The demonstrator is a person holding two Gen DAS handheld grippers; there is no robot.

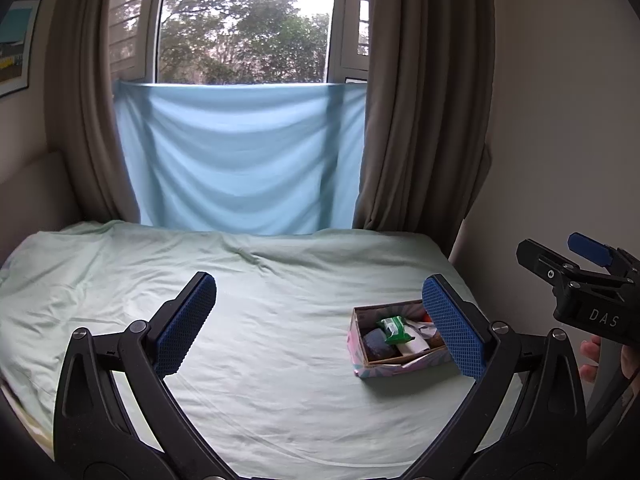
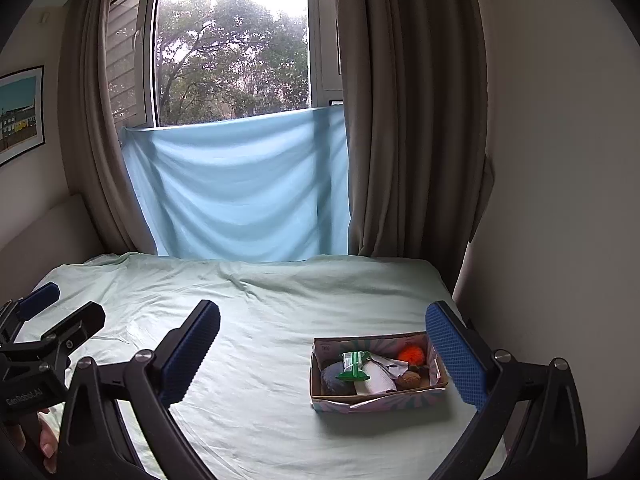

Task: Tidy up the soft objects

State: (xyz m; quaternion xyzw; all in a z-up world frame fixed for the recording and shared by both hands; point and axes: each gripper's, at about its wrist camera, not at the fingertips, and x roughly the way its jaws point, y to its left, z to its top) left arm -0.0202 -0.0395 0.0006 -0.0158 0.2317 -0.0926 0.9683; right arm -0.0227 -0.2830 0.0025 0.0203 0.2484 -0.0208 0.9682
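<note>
Two claws hang wide open and empty over one bed: left claw, then right claw. Toward the bed's right side sits one box holding one green packet and one orange ball.

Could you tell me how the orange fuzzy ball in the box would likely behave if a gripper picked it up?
The orange ball looks fuzzy, so it probably squashes between the pads and weighs little. Being round, it could roll if dropped on the sheet, though the fuzz should give grip.
</note>
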